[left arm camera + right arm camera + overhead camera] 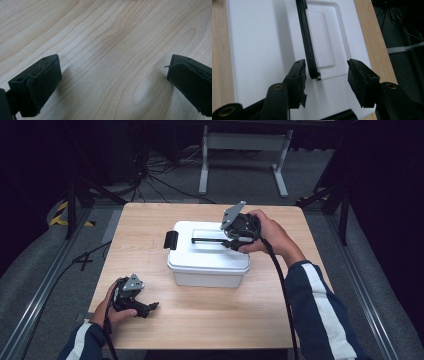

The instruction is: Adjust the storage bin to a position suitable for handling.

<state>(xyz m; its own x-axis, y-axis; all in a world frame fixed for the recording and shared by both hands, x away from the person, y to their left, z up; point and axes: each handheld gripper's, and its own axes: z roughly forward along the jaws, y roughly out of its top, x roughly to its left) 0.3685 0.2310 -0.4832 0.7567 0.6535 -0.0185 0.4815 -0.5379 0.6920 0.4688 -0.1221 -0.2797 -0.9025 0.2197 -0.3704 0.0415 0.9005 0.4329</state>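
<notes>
**Two grippers, one handle: the right is lined up with it**

Two black pads of the right gripper (325, 75) stand partly apart above the lid of the white box (208, 254), with nothing pressed between them. The near end of the black handle (308, 45) lies just ahead of the gap, closer to one pad than the other, not yet gripped. In the right gripper view the handle runs straight away from the jaws, so its long axis lies along the gripper's line of sight, not across it. In the high view the handle (207, 240) lies flat in the lid's recess, running left to right across the box, with the right gripper (235, 239) at its right end.

As I judge it, the coming move turns on that alignment: the jaws could close on the bar's end where they are, or would have to shift along it to take the middle.

The left gripper (113, 75) hangs wide open over bare table (112, 32), well apart from the box, near the table's front left. A black latch (171, 240) sits on the box's left end.
</notes>
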